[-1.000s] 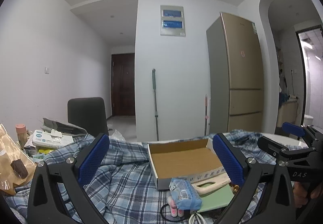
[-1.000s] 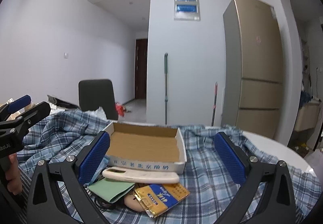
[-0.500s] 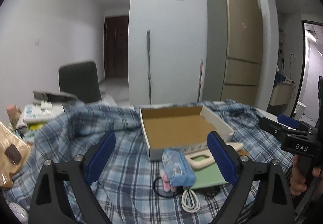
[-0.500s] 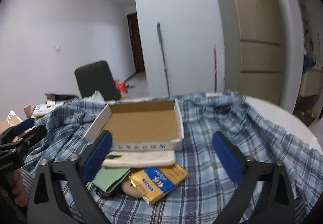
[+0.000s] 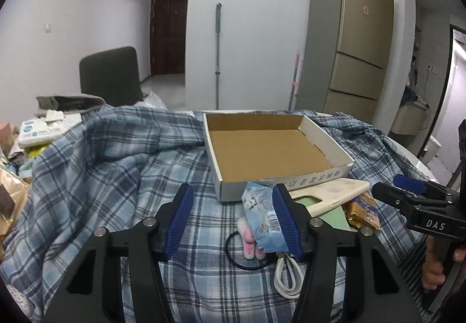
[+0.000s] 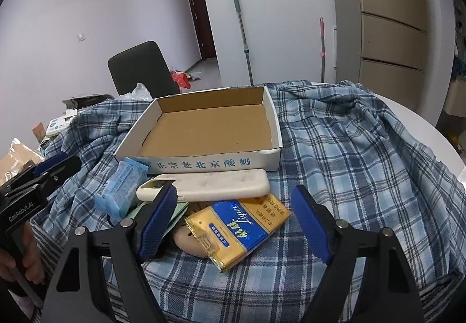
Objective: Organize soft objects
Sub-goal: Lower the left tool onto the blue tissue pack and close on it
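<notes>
Both grippers were hovering over a table covered with a blue plaid cloth [image 6: 364, 154]. In the middle sat an open cardboard box [image 6: 212, 130], nothing in it, with blue Chinese print along its white front wall: 正宗老北京酸奶.

The soft stuff was piled right in front of the box. A light blue tissue pack [image 5: 262, 218] with a little barcode on its wrapper lay tilted over a pair of small pink-and-white items [image 5: 247, 241] I couldn't identify. Next to it was a cream phone case [image 6: 212, 184] lying along the box front, a green flat piece [image 5: 332, 216] under it, and a gold-and-blue packet [image 6: 238, 228] with cursive "Liqun" plus Chinese text too small to read. A white cable [image 5: 287, 276] and a black loop [image 5: 233, 250] were in there too.

The left gripper [image 5: 233, 221] was closing, jaws about half apart, with the tissue pack just inside the right-hand pad, not squeezed as far as I could tell. The right gripper [image 6: 233, 221] was also closing but wider, with the gold packet between its pads and not pinched. Its side read "DAS"; the left one's read "GenRobot.AI".
</notes>
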Demonstrator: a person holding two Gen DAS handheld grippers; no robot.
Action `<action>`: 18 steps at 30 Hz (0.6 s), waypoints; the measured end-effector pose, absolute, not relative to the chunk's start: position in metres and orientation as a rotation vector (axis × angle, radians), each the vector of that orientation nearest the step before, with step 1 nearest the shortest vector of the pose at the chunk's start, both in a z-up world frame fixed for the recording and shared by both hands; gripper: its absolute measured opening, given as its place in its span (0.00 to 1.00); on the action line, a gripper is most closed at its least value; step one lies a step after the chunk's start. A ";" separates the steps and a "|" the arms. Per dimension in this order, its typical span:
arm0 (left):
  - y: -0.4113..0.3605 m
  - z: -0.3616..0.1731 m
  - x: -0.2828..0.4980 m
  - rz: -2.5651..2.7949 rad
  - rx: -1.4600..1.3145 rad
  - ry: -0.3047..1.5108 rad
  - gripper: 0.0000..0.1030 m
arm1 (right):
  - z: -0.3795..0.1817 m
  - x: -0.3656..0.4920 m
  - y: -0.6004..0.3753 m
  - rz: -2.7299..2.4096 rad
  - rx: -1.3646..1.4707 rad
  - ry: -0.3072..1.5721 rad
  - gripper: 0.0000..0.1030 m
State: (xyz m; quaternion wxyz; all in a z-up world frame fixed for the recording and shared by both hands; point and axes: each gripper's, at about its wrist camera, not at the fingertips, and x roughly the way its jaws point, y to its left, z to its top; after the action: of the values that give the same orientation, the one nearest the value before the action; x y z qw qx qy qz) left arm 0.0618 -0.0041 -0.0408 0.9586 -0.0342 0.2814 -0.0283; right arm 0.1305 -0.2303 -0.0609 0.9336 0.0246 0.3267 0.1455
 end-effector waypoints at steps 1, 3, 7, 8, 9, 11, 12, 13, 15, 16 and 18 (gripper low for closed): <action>-0.004 -0.041 0.063 -0.065 -0.075 0.580 0.58 | -0.061 0.130 -0.231 0.295 0.052 0.667 0.78; -0.004 -0.043 0.065 -0.094 -0.087 0.592 0.58 | -0.061 0.130 -0.232 0.293 0.054 0.668 0.78; -0.010 -0.045 0.066 -0.146 -0.076 0.595 0.58 | -0.059 0.127 -0.232 0.298 0.051 0.652 0.78; -0.014 -0.045 0.066 -0.154 -0.062 0.594 0.58 | -0.058 0.126 -0.233 0.300 0.052 0.645 0.78; -0.018 -0.045 0.065 -0.164 -0.045 0.598 0.58 | -0.057 0.124 -0.233 0.301 0.055 0.640 0.78; -0.026 -0.047 0.066 -0.188 -0.008 0.616 0.58 | -0.056 0.123 -0.235 0.299 0.065 0.635 0.78; -0.030 -0.049 0.066 -0.194 0.008 0.625 0.58 | -0.055 0.123 -0.235 0.301 0.067 0.636 0.78; -0.033 -0.050 0.067 -0.197 0.020 0.634 0.58 | -0.055 0.122 -0.235 0.304 0.069 0.639 0.78; -0.037 -0.053 0.069 -0.202 0.039 0.651 0.58 | -0.055 0.123 -0.235 0.306 0.068 0.644 0.78; -0.038 -0.054 0.069 -0.204 0.045 0.657 0.58 | -0.056 0.123 -0.234 0.302 0.066 0.645 0.78; -0.042 -0.057 0.071 -0.217 0.057 0.676 0.58 | -0.055 0.123 -0.234 0.281 0.062 0.640 0.78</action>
State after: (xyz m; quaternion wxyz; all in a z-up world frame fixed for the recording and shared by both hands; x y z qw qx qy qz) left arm 0.0713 -0.0419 -0.0572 0.9373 0.0280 0.3308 -0.1064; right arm 0.1229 -0.2342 -0.0550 0.9391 0.0303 0.3135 0.1376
